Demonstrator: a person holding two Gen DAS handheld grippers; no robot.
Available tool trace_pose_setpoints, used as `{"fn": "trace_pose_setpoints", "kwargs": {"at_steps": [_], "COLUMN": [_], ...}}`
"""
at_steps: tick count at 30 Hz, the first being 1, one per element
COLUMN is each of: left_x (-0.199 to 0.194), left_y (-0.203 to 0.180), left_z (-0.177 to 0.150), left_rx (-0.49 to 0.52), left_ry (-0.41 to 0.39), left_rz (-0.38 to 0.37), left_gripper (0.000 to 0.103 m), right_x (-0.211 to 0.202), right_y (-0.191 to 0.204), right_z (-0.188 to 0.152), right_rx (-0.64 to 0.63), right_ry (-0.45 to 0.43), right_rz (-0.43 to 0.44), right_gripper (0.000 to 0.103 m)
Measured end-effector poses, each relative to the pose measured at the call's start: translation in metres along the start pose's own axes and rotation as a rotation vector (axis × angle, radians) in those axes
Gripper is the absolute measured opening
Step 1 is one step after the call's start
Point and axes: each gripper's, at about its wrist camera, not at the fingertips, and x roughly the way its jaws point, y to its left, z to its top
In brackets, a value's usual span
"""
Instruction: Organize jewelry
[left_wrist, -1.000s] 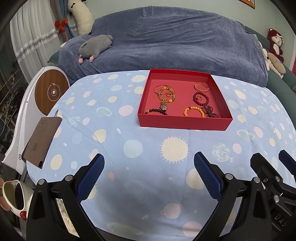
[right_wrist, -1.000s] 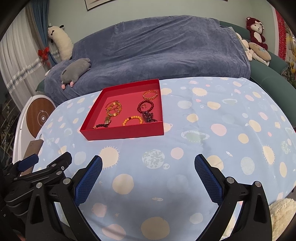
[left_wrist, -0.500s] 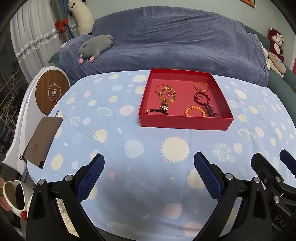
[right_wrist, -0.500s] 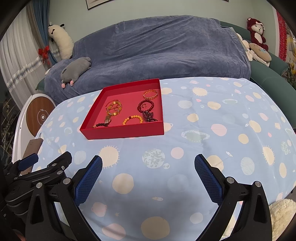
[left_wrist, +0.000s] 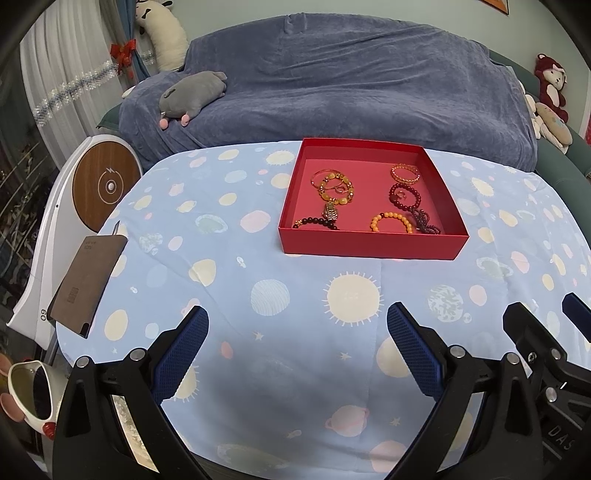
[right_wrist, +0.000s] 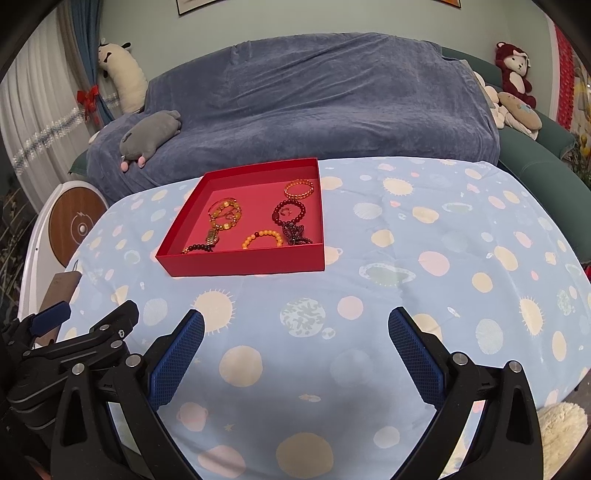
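jewelry (left_wrist: 369, 203) already sits inside the red tray (left_wrist: 373, 247) at twelve o'clock on my spotted cloth (left_wrist: 258, 295), nothing loose outside that i can see, and both my left gripper (left_wrist: 297, 347) and right gripper (right_wrist: 295, 349) hang spread and empty

Table (left_wrist: 295, 369) (planet-print cloth): red tray (left_wrist: 369, 243) centre, brown notebook (left_wrist: 86, 280) left edge.

One red tray (left_wrist: 369, 245) sits on one blue patterned tablecloth (left_wrist: 221, 266). Inside it I count six pieces: one yellow bead bracelet (left_wrist: 338, 184), one gold watch (left_wrist: 330, 211), one black bead bracelet (left_wrist: 314, 222), one orange bead bracelet (left_wrist: 392, 220), one dark red bead bracelet (left_wrist: 404, 194) and one gold bangle (left_wrist: 405, 172).
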Motion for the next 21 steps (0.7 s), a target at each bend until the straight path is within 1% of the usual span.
{"fn": "trace_pose_setpoints", "kwargs": {"at_steps": [21], "left_x": [0.0032], "left_y": [0.0044], "left_z": [0.0049], "left_rx": [-0.002], "left_ry": [0.007], "left_rz": [-0.008], "left_gripper": [0.092], "right_x": [0.0001], "right_y": [0.0006], "right_z": [0.0006], "right_rx": [-0.002], "right_ry": [0.000], "right_rz": [-0.001], "right_gripper": [0.096]}}
